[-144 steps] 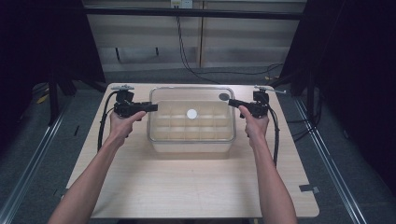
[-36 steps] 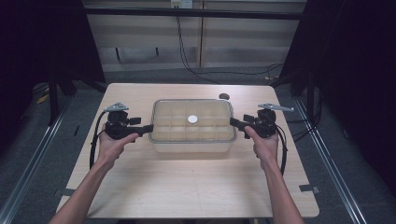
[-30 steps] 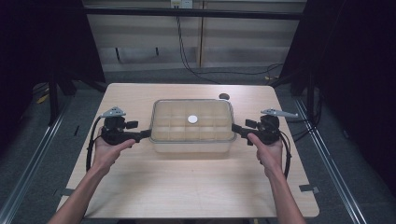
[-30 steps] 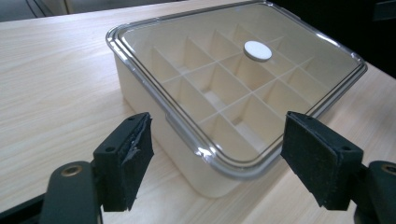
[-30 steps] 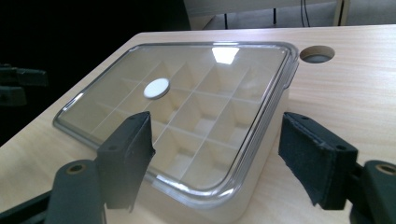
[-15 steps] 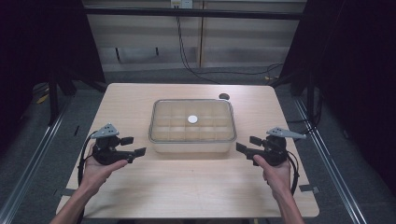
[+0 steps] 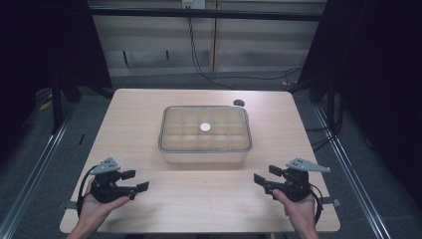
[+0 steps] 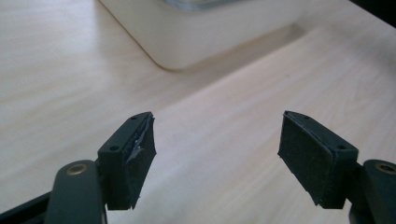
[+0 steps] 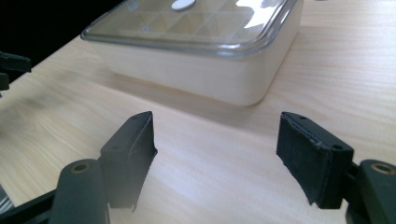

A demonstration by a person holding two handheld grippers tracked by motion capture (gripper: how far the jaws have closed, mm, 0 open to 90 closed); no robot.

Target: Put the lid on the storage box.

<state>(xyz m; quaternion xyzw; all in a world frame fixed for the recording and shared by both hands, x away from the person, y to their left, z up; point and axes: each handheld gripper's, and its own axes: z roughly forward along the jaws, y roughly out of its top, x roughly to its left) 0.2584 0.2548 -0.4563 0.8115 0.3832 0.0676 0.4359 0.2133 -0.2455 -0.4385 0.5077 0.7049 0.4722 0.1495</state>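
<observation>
A cream plastic box (image 7: 204, 134) with a clear lid (image 9: 196, 21) stands in the middle of the wooden table (image 7: 149, 109). Through the lid I see several compartments and a white round disc (image 7: 205, 127) at its centre. My left gripper (image 7: 136, 182) is near the table's front left corner, open and empty, jaws pointing right. My right gripper (image 7: 263, 181) is near the front right corner, open and empty, jaws pointing left. In the left gripper view a corner of the box (image 8: 196, 32) lies beyond the open left gripper (image 8: 217, 154). In the right gripper view, the right gripper (image 9: 215, 149) stands wide.
A small dark round spot (image 7: 239, 103) sits on the table behind the box at the right. Metal rails run along the floor on both sides of the table. Cables hang at the back wall.
Both grippers have let go of the box's sides and drawn back toward the table's front corners. The box stayed in the middle with its lid on.
</observation>
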